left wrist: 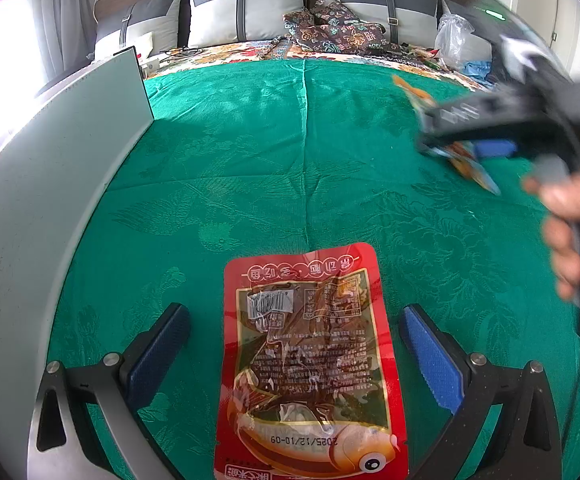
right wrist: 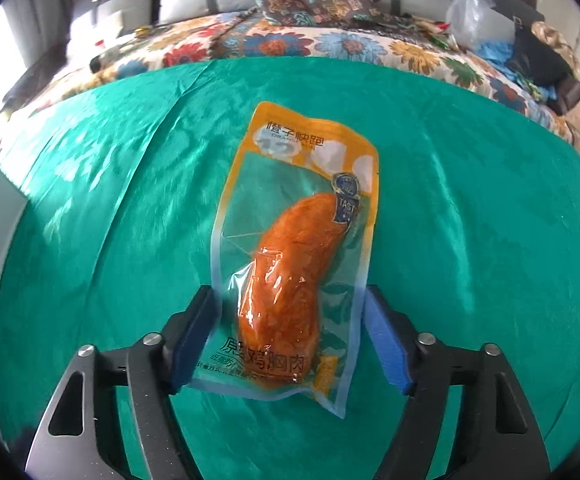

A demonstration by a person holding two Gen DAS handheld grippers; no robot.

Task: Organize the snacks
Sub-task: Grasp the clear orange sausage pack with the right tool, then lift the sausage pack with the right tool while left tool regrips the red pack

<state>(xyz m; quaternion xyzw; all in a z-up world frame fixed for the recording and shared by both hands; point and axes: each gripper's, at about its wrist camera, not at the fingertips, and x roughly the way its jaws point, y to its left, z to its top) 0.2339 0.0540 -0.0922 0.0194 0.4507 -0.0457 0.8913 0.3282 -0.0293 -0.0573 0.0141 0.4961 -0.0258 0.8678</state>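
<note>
Your wide-open left gripper (left wrist: pixel 294 344) straddles the flat red fish-print snack pouch (left wrist: pixel 310 364) lying lengthwise ahead on the green cloth (left wrist: pixel 250 140), while your right gripper (right wrist: pixel 290 336) clamps the clear orange-trimmed chicken pouch (right wrist: pixel 294 256).

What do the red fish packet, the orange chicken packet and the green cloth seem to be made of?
Red fish packet: glossy plastic film, glare and wrinkles.
Orange chicken packet: clear shiny plastic, contents visible, held in the right claw.
Green cloth: probably woven fabric, patterned, with creases.

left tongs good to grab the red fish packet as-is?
Probably yes. The red fish packet lies flat on the green cloth between the open left tongs, with a gap on each side and nothing on top of it.
</note>
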